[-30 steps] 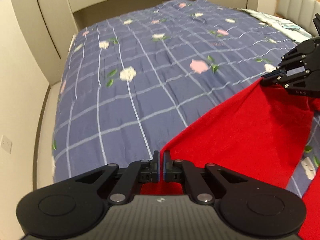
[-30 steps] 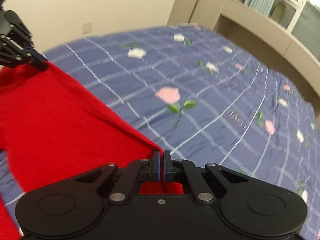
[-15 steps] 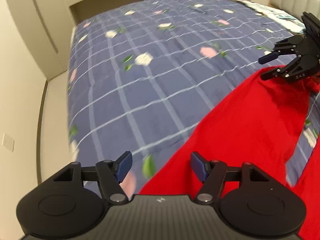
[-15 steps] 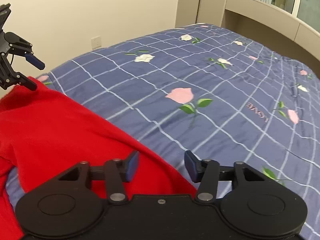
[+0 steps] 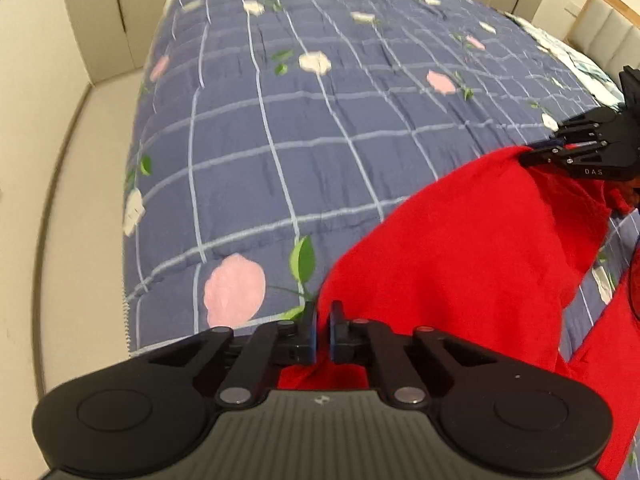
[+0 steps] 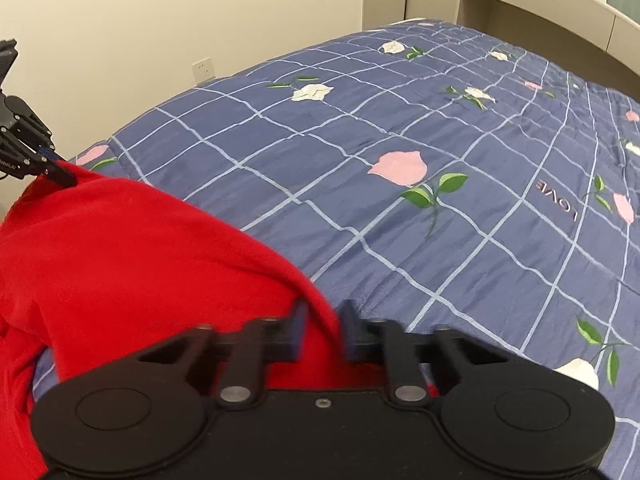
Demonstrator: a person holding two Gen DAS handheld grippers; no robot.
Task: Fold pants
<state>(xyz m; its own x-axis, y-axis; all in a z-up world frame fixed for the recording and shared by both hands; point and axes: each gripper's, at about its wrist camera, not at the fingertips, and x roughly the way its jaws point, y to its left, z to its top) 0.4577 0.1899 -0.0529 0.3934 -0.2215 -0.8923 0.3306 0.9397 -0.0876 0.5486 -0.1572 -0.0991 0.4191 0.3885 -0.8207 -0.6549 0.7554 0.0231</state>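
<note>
The red pants (image 5: 472, 248) lie bunched on the blue flowered bedspread (image 5: 304, 128), with an edge stretched between my two grippers. My left gripper (image 5: 323, 332) is shut on one corner of the red pants near the bed's edge. My right gripper (image 6: 323, 330) has its jaws nearly shut on the other corner of the pants (image 6: 120, 256), blurred by motion. The right gripper also shows at the right of the left wrist view (image 5: 536, 152), and the left gripper at the left of the right wrist view (image 6: 60, 174), each pinching red fabric.
The bedspread (image 6: 440, 168) stretches far ahead of both grippers. A cream floor strip (image 5: 80, 208) and wall run along the bed's left side. A padded headboard (image 5: 608, 36) and pillow stand at the far right. A wall socket (image 6: 202, 69) is beyond the bed.
Both grippers opened half a second ago, dropping the pants. They have now closed again on the red fabric, lower and nearer the bed's edge.
</note>
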